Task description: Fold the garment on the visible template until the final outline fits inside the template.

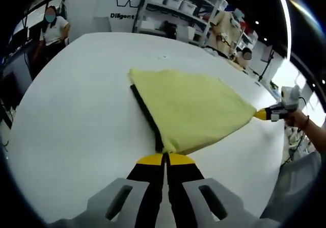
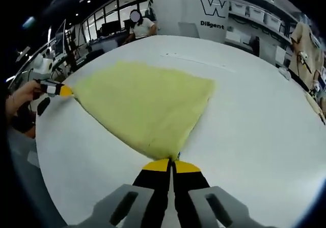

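In the left gripper view, your left gripper (image 1: 165,159) has its two yellow-tipped jaws pressed together with no gap between them, and they pinch the near corner of the yellow garment (image 1: 191,113). From that pinched corner the cloth fans out ahead of the jaws across the white table (image 1: 76,116), lying flat, with a dark strip (image 1: 146,115) showing along its edge just left of and ahead of the tips. Far off to the right of your jaws, your right gripper (image 1: 261,115) comes in with its yellow tip at the opposite corner of the garment, your hand (image 1: 299,121) behind it; its jaws look closed on that corner, though they are small there. Beyond the table, a seated person (image 1: 53,29) is at the far left and shelving (image 1: 178,8) stands straight ahead. In the right gripper view, your right gripper (image 2: 171,164) is likewise clamped fully together on a corner of the garment (image 2: 145,103), which spreads forward and to the left of the jaws over the table (image 2: 254,116). At the far left corner of the cloth your left gripper (image 2: 65,90) holds on, your hand (image 2: 23,98) behind it. A person (image 2: 140,26) sits past the far edge of the table.
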`<action>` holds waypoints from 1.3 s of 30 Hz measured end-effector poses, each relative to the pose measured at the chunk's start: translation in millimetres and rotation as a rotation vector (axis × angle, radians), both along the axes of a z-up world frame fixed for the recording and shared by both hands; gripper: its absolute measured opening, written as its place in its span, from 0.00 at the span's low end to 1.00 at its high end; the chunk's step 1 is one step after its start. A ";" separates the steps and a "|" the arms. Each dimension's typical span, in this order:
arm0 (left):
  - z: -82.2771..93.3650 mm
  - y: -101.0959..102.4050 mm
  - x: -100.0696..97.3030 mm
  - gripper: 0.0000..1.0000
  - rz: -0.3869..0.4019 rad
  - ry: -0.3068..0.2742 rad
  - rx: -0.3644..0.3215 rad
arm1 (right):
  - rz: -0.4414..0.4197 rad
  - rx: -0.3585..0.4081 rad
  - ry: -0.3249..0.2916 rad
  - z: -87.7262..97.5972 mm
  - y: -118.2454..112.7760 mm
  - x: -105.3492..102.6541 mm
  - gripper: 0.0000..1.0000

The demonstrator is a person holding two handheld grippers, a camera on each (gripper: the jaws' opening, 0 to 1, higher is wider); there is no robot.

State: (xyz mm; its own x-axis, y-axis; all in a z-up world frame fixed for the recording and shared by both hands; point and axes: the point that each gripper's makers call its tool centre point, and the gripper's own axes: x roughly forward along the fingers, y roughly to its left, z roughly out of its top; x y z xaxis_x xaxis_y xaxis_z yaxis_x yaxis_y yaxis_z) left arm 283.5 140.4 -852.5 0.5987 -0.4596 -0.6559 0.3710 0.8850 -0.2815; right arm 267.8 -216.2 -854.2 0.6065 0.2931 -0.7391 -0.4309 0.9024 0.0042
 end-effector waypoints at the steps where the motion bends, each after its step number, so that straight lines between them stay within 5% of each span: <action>1: -0.2 1.2 0.2 0.00 0.001 -0.004 0.009 | -0.004 0.001 -0.002 0.5 -2.5 0.5 0.00; 25: -3.4 -0.2 -13.7 0.00 -0.078 -0.007 0.062 | -0.003 0.012 0.052 -8.9 -3.7 -7.7 0.00; 39: -3.0 2.0 -32.4 0.00 -0.117 0.008 0.097 | -0.012 0.024 0.099 -8.8 -1.4 -30.6 0.00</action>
